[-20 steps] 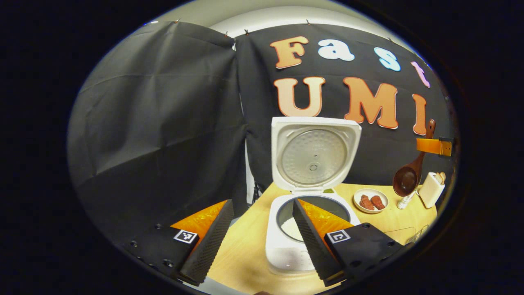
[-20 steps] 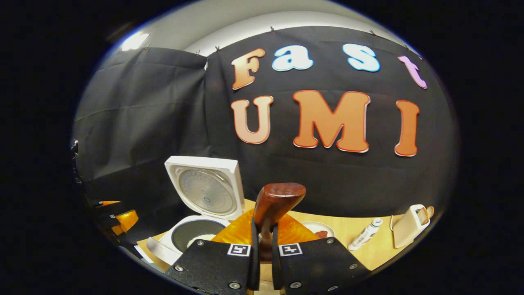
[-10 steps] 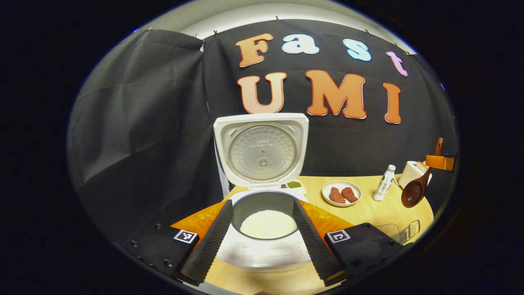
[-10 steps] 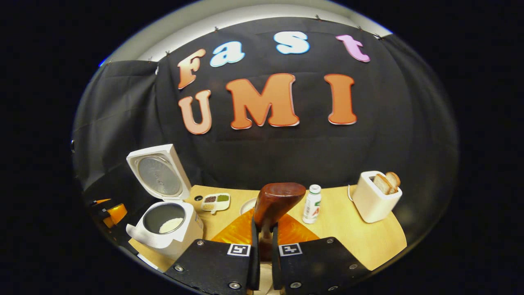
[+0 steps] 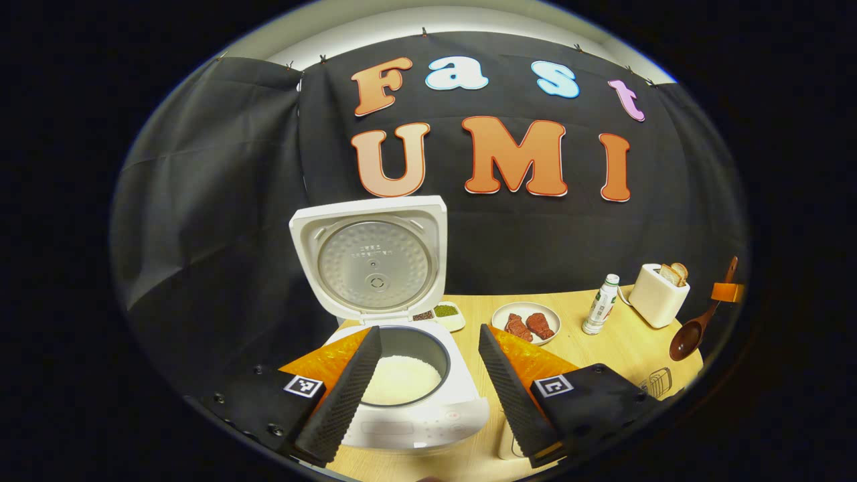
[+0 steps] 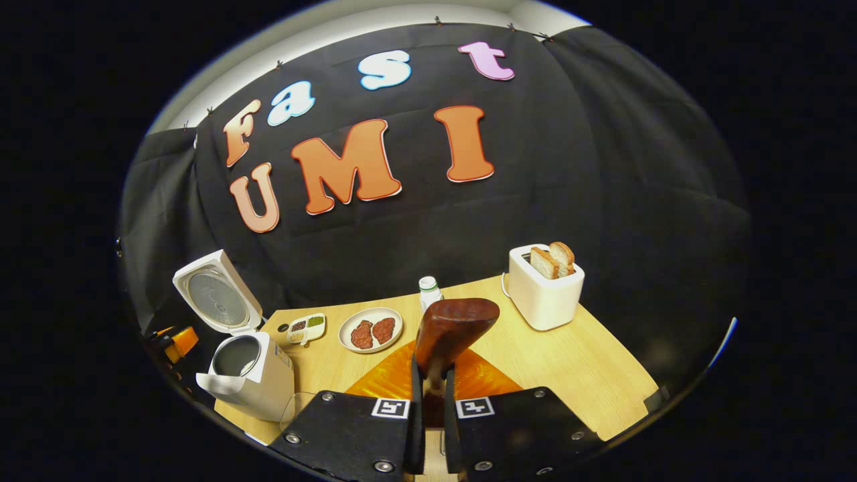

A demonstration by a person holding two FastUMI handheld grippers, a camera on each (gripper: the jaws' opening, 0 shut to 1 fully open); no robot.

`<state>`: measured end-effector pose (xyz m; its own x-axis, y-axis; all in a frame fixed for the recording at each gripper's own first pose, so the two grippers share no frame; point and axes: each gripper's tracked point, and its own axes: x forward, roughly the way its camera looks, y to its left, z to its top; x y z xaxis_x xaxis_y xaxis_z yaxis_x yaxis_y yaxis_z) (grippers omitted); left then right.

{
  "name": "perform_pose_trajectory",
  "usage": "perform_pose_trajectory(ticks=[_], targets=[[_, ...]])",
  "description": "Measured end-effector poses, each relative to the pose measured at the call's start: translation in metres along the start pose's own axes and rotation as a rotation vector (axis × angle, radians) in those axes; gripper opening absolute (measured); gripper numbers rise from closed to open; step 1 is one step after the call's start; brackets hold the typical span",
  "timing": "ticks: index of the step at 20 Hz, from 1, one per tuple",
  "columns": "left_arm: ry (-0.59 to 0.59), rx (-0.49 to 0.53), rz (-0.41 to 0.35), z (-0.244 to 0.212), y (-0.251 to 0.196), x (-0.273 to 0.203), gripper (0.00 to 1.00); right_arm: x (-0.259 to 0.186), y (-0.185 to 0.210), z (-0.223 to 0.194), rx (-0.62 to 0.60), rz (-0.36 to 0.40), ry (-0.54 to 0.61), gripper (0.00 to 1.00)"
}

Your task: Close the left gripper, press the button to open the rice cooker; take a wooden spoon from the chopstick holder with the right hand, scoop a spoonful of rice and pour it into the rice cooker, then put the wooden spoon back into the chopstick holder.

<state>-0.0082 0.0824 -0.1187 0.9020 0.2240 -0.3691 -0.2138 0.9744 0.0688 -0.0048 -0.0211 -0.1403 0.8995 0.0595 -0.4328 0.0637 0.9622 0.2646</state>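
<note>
Right gripper view: my right claw [image 6: 428, 408] is clamped on the wooden spoon [image 6: 450, 328], bowl sticking up ahead of the fingers. Off to its left the rice cooker [image 6: 249, 375] stands with lid up. My left claw [image 5: 423, 381] gapes wide, holding nothing, with rice in the pot between its fingers. I judge only the spoon's return remains.

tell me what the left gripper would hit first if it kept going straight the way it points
Probably the open rice cooker: the left gripper is open and points at its right rim, with the raised lid behind. Depth is unclear.
</note>
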Motion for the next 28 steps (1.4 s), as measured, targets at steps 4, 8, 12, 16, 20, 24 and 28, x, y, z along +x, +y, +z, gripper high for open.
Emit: perform_pose_trajectory(ticks=[4, 8, 12, 16, 20, 24, 28], targets=[[-0.011, 0.029, -0.019, 0.005, -0.017, 0.006, 0.99, -0.007, -0.018, -0.028, 0.039, -0.023, 0.049, 0.11], [-0.015, 0.044, -0.011, 0.007, -0.019, 0.005, 1.00, -0.001, -0.026, -0.054, 0.064, -0.027, 0.068, 0.11], [-0.006, 0.047, 0.015, 0.006, -0.010, 0.004, 1.00, 0.009, -0.034, -0.088, 0.070, -0.029, 0.101, 0.11], [-0.011, 0.057, 0.035, 0.010, -0.002, 0.002, 1.00, 0.017, -0.044, -0.110, 0.083, -0.033, 0.116, 0.12], [-0.056, 0.057, 0.063, 0.038, 0.017, 0.009, 0.99, 0.024, -0.049, -0.121, 0.116, -0.028, 0.114, 0.13], [-0.173, 0.056, 0.096, 0.095, 0.043, 0.018, 1.00, 0.029, -0.051, -0.133, 0.156, -0.024, 0.146, 0.17], [-0.266, 0.015, 0.114, 0.157, 0.069, 0.031, 0.99, 0.025, -0.052, -0.132, 0.184, -0.019, 0.154, 0.22]])
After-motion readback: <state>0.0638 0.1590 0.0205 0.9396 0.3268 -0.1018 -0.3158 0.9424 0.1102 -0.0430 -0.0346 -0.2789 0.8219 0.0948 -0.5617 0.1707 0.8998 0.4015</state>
